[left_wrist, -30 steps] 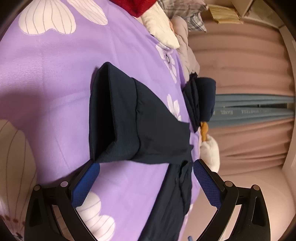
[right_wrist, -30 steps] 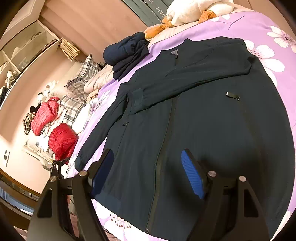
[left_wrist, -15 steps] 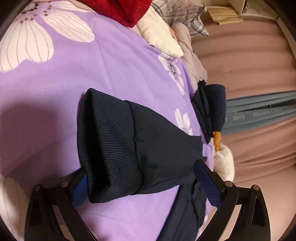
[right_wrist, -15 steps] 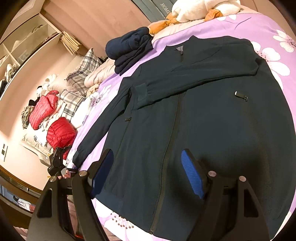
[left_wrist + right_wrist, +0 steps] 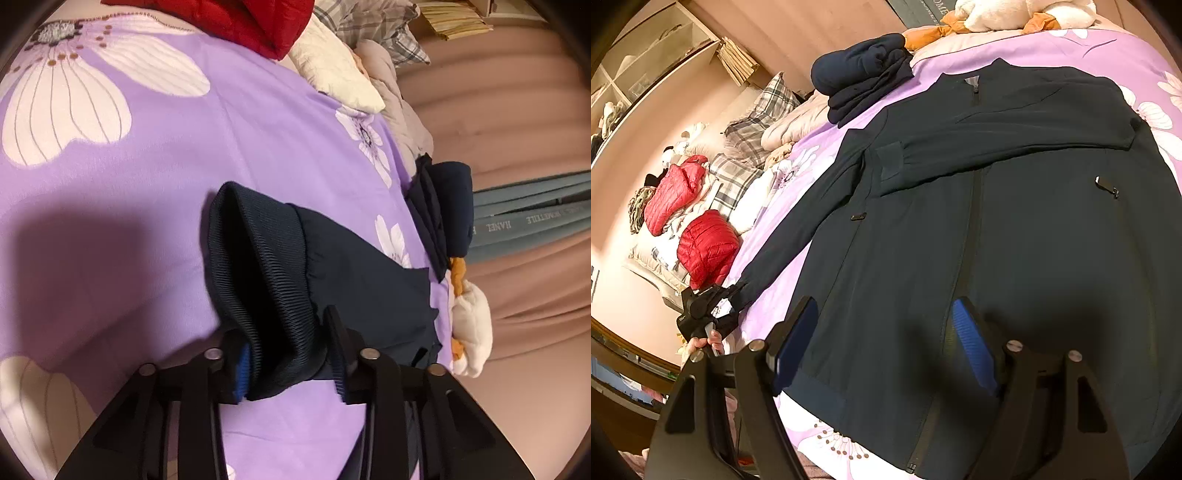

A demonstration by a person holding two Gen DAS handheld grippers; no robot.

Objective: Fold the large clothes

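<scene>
Jacket cuff sits between left gripper's closing jaws; right gripper hovers wide, empty.

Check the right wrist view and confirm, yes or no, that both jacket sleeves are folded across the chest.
No: only one sleeve lies across the jacket; the other sleeve stretches straight out over the purple bedsheet.

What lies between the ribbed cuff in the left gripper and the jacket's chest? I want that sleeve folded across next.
Nothing visible does. The left gripper is closing with the cuff between its pads, and from there to the jacket lies only bare purple bedspread. The other sleeve already lies across the chest.
</scene>
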